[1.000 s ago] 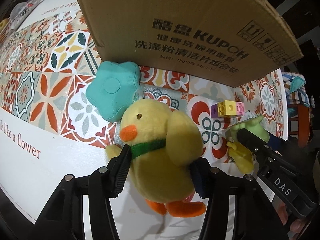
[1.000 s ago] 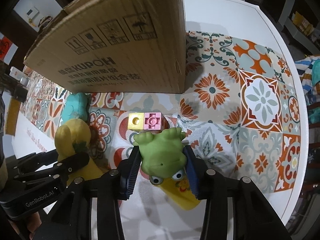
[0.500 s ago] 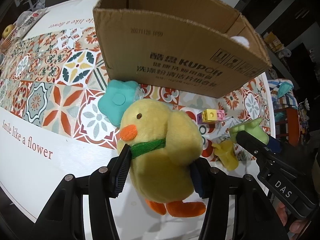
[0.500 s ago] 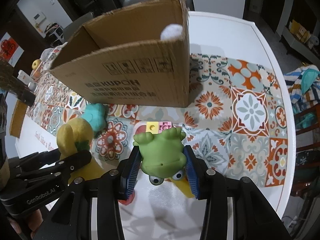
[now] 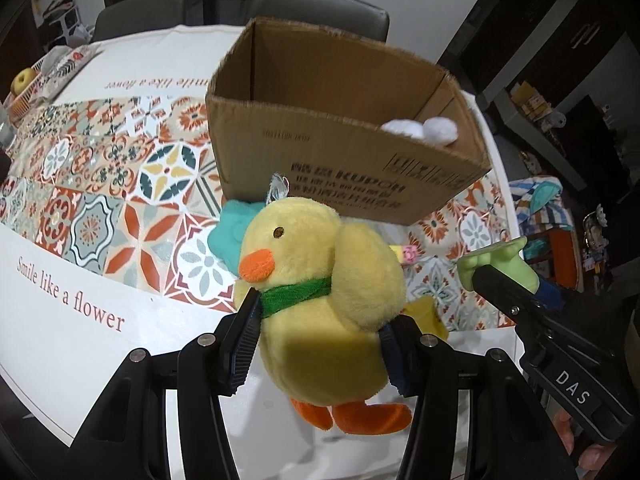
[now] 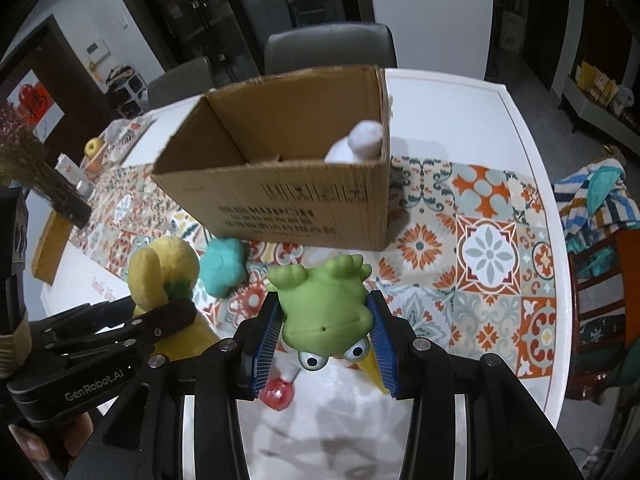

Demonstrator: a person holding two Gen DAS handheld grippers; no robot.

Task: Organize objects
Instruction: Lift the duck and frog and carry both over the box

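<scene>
My left gripper point(image 5: 316, 344) is shut on a yellow plush duck point(image 5: 320, 280) with a green scarf, held above the table; the duck also shows in the right wrist view point(image 6: 164, 272). My right gripper point(image 6: 324, 336) is shut on a green rubber frog point(image 6: 324, 308), held upside down in the air; the frog also shows in the left wrist view point(image 5: 500, 264). An open cardboard box point(image 5: 344, 176) stands ahead on the patterned table runner, also in the right wrist view point(image 6: 288, 204). A white plush point(image 6: 360, 144) lies inside its right corner.
A teal star cushion point(image 6: 222, 266) lies in front of the box. A yellow toy point(image 5: 426, 314) and small coloured blocks point(image 5: 406, 254) lie on the runner. A red-and-white toy point(image 6: 280, 390) lies below the frog. Chairs point(image 6: 328, 48) stand behind the table. A fruit basket point(image 5: 22, 88) sits far left.
Both grippers have risen with their toys. The box's open top and the white plush inside have come into view.
</scene>
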